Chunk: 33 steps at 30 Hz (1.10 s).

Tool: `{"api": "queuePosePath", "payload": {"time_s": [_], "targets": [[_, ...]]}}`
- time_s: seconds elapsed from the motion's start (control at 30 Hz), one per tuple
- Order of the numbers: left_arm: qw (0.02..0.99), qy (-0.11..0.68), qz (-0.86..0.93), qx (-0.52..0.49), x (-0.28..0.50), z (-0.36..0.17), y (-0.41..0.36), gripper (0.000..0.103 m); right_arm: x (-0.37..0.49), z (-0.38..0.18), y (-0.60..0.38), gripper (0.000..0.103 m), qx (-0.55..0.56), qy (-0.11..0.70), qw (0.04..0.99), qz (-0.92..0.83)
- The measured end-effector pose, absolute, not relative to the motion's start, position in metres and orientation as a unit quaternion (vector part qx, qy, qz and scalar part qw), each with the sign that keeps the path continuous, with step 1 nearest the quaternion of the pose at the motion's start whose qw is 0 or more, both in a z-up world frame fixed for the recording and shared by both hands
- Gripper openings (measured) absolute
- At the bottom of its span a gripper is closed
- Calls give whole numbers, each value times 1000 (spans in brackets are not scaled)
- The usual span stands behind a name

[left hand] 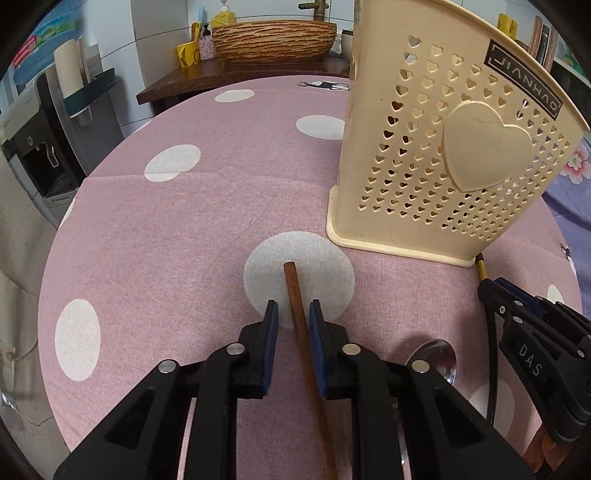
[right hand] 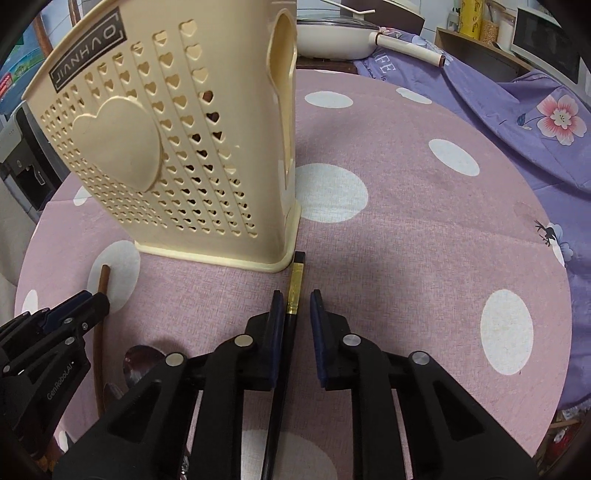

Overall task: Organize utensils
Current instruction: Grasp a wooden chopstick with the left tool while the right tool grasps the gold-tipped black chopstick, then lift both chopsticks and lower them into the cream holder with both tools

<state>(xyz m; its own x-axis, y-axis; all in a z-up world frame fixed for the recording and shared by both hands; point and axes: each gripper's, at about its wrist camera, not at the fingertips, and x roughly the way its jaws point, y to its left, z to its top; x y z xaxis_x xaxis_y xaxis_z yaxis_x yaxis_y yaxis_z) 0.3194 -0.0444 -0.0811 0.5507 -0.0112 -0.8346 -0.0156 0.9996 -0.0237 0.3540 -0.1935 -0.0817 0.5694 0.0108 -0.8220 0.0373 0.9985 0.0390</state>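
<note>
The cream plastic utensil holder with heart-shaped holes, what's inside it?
Through the cream plastic utensil holder's heart-shaped holes, brown patches show near its right edge, so something brown seems to stand inside. Its walls hide what it is and the remaining interior.

Pink tablecloth point(left hand: 184, 229) with white dots over the round table. Behind it, a woven wooden basin point(left hand: 273, 38) on a dark counter point(left hand: 207, 79), with a yellow soap bottle point(left hand: 222, 15) at its left. Water dispenser point(left hand: 35, 147) far left. On the right, purple flowered cloth point(right hand: 517, 110) and a white lidded pan point(right hand: 332, 37).
</note>
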Motion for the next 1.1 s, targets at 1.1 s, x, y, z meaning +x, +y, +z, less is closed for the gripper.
{"api": "queuePosePath", "payload": {"time_s": [1.1], "targets": [[913, 399, -52, -71, 270, -11, -27, 7, 277, -2, -235, 8, 122, 354, 925, 62]]}}
